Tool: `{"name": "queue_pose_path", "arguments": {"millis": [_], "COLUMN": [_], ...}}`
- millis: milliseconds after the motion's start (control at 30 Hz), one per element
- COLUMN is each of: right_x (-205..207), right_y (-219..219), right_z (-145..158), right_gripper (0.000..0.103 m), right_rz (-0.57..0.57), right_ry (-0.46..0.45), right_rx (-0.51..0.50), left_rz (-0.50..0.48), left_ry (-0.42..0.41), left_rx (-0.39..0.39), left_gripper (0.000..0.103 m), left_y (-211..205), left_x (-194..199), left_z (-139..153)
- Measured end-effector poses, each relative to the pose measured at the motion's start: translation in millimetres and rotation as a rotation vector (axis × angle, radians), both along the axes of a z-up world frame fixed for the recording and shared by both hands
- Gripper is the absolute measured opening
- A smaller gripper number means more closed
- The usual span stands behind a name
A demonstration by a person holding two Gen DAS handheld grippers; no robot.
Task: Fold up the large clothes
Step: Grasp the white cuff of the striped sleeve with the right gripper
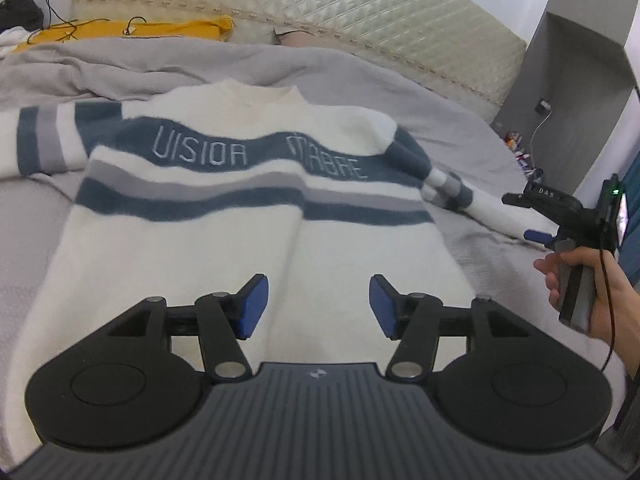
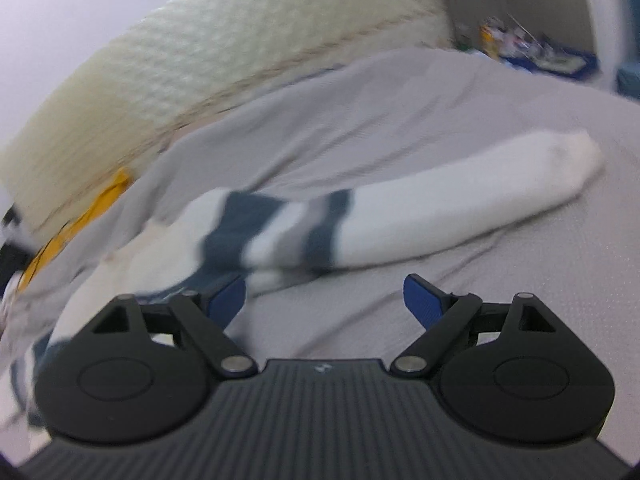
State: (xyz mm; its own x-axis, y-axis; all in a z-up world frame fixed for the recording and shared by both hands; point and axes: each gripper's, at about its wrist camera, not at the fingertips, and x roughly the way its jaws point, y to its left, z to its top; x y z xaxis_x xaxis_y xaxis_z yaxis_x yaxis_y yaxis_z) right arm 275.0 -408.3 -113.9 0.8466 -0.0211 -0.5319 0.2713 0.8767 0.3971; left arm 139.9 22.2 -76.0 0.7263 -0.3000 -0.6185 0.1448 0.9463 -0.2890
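Note:
A large white sweater [image 1: 224, 240] with blue and grey stripes and lettering lies spread flat on a grey bedsheet [image 1: 480, 148], collar toward the headboard. My left gripper [image 1: 318, 304] is open and empty, hovering over the sweater's lower body. The right sleeve [image 2: 440, 208] stretches out to the right on the sheet. My right gripper [image 2: 324, 300] is open and empty, just above the sheet in front of that sleeve; it also shows in the left wrist view [image 1: 532, 216], held by a hand beside the sleeve's cuff.
A quilted cream headboard [image 1: 320, 4] runs along the back. A yellow garment with a black cable [image 1: 132, 30] lies at the back left. A grey cabinet [image 1: 576, 80] and small clutter [image 1: 520, 152] stand at the right of the bed.

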Motion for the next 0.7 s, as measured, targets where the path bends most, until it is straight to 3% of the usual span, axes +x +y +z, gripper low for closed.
{"name": "queue_pose_path", "arguments": {"millis": [200, 367, 433, 500, 567, 633, 700], "right_x": [36, 42, 43, 48, 54, 56, 61], "right_y": [-58, -107, -121, -132, -143, -156, -167], "right_z": [-51, -71, -71, -73, -77, -82, -90], "right_gripper": [0.088, 0.088, 0.088, 0.087, 0.074, 0.052, 0.046], "right_rz": [-0.115, -0.237, -0.280, -0.323, -0.333, -0.354, -0.368], "right_ry": [0.072, -0.055, -0.123, -0.136, -0.143, -0.162, -0.199], "right_rx": [0.146, 0.323, 0.294, 0.223, 0.191, 0.181, 0.207], "left_rz": [0.032, 0.109, 0.139, 0.162, 0.173, 0.163, 0.170], "left_ry": [0.004, 0.021, 0.029, 0.039, 0.062, 0.074, 0.077], "left_rx": [-0.008, 0.011, -0.003, -0.003, -0.010, -0.015, 0.006], "left_gripper": [0.062, 0.062, 0.062, 0.062, 0.062, 0.062, 0.062], "left_y": [9, 26, 33, 37, 38, 36, 30], "left_x": [19, 37, 43, 48, 51, 52, 52], "left_z": [-10, -24, -27, -31, -35, -37, -38]}}
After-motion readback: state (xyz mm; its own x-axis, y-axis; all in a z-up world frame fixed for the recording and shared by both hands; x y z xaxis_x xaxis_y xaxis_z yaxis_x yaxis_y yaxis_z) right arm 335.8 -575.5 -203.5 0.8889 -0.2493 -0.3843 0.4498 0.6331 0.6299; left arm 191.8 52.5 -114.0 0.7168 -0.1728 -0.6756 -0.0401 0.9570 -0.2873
